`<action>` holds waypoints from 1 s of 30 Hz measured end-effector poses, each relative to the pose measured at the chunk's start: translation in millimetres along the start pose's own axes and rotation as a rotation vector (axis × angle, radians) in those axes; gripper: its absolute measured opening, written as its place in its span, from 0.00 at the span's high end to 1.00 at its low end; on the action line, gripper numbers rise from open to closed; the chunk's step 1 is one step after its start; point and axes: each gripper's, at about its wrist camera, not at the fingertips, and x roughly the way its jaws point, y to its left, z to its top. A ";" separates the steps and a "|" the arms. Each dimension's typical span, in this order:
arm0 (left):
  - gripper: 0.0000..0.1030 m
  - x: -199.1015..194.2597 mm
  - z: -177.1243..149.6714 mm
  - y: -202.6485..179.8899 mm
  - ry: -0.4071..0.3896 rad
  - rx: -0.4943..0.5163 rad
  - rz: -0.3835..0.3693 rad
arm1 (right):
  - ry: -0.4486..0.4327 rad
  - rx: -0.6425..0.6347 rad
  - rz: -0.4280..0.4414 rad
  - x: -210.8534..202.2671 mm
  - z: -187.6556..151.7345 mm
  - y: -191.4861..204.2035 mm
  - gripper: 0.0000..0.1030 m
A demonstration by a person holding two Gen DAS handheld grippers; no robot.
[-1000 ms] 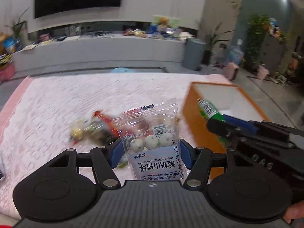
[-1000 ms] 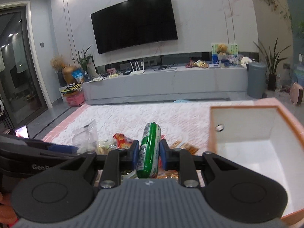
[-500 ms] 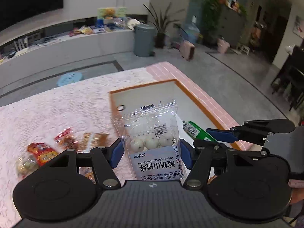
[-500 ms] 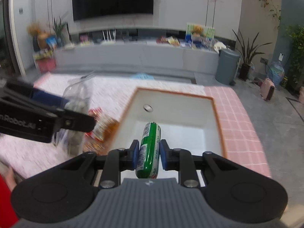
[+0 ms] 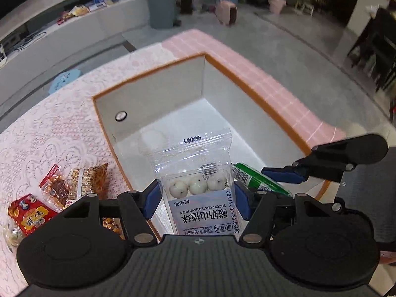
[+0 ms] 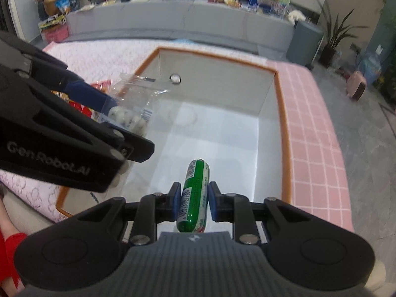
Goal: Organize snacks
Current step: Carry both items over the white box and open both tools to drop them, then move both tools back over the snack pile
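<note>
My left gripper (image 5: 196,198) is shut on a clear bag of white yogurt-coated hawthorn balls (image 5: 198,180), held upright over the near part of an orange-rimmed white box (image 5: 247,74). My right gripper (image 6: 194,198) is shut on a green sausage stick (image 6: 194,195), which points into the same box (image 6: 282,113). The box's white floor is bare. In the right wrist view the left gripper (image 6: 116,116) and its bag (image 6: 133,109) hang over the box's left side. From the left wrist view the green stick (image 5: 257,178) shows at the right.
Several loose snack packets (image 5: 61,188) lie on the white lace cloth (image 5: 49,128) left of the box. A pink checked cloth (image 6: 311,128) borders the box on the right. A red sleeve (image 6: 10,252) shows at the lower left. Beyond are a grey bench and a bin (image 5: 160,7).
Both grippers swung from over the loose snacks to above the box and tilted downward. Each keeps its grip; the box floor has come into full view.
</note>
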 end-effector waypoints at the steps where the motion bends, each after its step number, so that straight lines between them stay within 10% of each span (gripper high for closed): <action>1: 0.32 4.1 1.0 -1.5 0.014 0.010 0.003 | 0.014 -0.003 0.005 3.9 1.9 0.3 0.79; 17: 0.31 55.2 6.5 -13.5 0.199 0.131 0.050 | 0.196 -0.048 0.063 47.1 13.9 -5.8 0.79; 30: 0.29 51.6 5.4 -5.7 0.196 0.119 0.051 | 0.237 -0.051 0.044 51.7 18.9 1.4 0.66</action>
